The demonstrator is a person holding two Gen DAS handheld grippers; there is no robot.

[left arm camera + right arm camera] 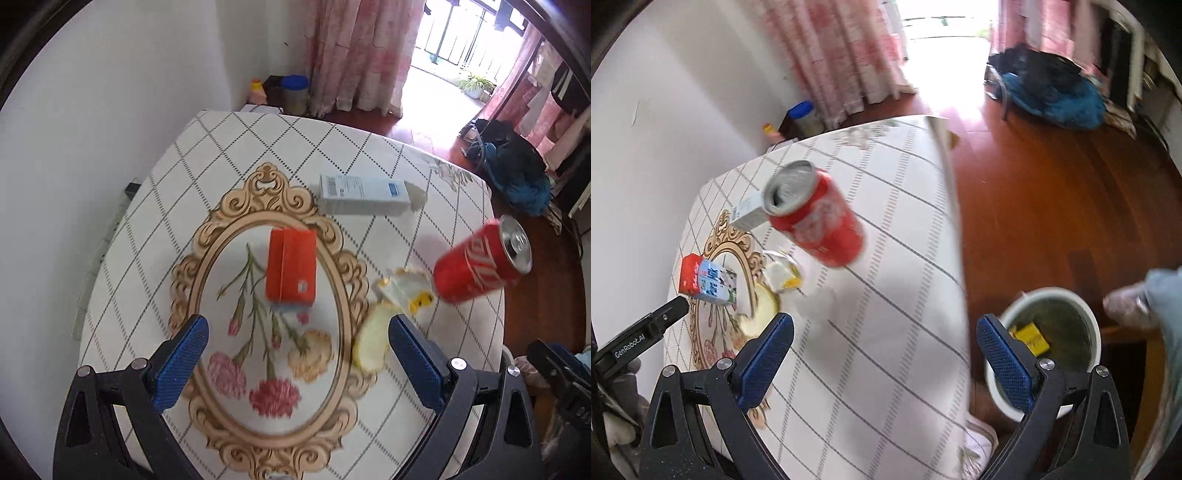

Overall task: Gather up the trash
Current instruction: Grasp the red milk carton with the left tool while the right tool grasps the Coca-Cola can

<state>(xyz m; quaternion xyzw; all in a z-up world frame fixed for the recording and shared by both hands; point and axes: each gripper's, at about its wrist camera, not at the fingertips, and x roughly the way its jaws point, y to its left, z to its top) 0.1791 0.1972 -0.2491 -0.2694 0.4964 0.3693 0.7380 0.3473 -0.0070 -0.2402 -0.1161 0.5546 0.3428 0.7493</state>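
A red cola can (480, 264) stands on the table's right side; it also shows in the right wrist view (816, 218). An orange milk carton (291, 267) lies in the middle, also in the right wrist view (707, 282). A white-blue box (365, 194) lies behind it. A crumpled white-yellow wrapper (404, 290) and a pale fruit peel (371, 338) lie near the can. My left gripper (297, 347) is open and empty above the table, just short of the carton. My right gripper (884, 343) is open and empty over the table's right edge.
A white bin (1060, 328) with a yellow item inside stands on the wood floor right of the table (886, 332). A white wall is on the left. Jars (293, 94) and curtains are behind. A blue bag (1056, 96) lies on the floor.
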